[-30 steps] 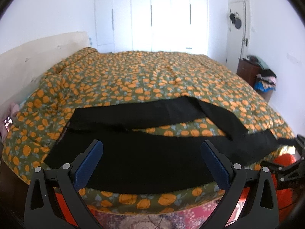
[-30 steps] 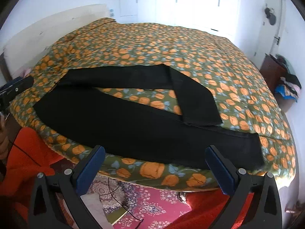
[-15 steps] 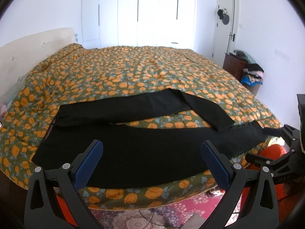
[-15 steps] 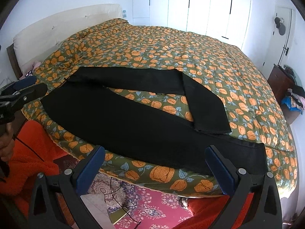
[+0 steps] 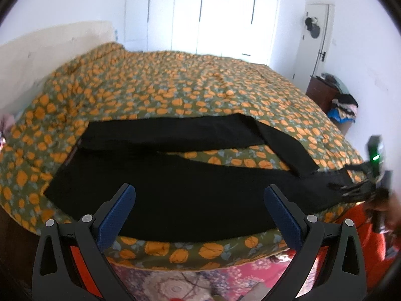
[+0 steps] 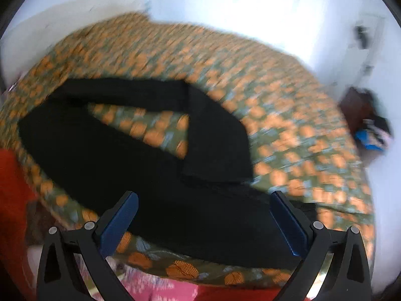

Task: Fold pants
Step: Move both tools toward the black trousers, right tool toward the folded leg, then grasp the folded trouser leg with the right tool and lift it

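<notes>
Black pants (image 5: 190,195) lie spread along the near edge of the bed (image 5: 175,87). The far leg is bent back on itself towards the right. My left gripper (image 5: 200,198) is open and empty, just above the near leg. My right gripper (image 6: 204,208) is open and empty, close over the near leg's right end; its view is blurred. The pants show there too (image 6: 125,155). The right gripper also appears at the right edge of the left wrist view (image 5: 351,188), at the leg's hem.
The bed has a green quilt with orange print. White wardrobes (image 5: 200,15) stand behind it, a door (image 5: 313,42) and a dark cabinet with clothes (image 5: 333,100) at the right. A pink patterned rug (image 5: 175,283) lies on the floor below.
Both grippers have moved forward and down towards the pants. The right gripper has swung fast towards the near leg's right end, blurring its view.
</notes>
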The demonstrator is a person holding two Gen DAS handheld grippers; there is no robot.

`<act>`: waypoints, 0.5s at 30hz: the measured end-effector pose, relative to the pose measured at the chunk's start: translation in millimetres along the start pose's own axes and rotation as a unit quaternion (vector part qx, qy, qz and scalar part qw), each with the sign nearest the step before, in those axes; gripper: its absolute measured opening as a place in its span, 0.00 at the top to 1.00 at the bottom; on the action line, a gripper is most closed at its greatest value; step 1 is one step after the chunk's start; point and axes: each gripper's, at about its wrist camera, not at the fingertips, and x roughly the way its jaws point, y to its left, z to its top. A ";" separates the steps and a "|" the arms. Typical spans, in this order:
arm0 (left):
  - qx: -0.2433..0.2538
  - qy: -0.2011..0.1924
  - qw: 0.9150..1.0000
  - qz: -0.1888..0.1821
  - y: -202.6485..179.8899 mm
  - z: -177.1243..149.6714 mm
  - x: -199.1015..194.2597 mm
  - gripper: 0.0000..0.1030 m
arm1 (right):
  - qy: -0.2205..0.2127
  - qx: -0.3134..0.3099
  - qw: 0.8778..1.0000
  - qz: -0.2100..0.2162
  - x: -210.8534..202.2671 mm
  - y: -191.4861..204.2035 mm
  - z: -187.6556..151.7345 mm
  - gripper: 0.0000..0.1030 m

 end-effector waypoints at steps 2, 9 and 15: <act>-0.002 0.007 1.000 -0.001 -1.5 0.1 4.2 0.00 | 0.021 -0.008 0.999 0.025 30.3 -2.1 3.2 0.10; 0.033 0.034 0.999 0.013 -16.4 -1.6 23.9 0.00 | 0.048 -0.031 0.997 0.046 113.8 5.6 29.9 0.13; 0.031 0.070 0.997 0.025 -14.8 0.1 52.2 0.00 | 0.081 -0.038 0.995 0.050 140.2 -29.9 49.0 0.87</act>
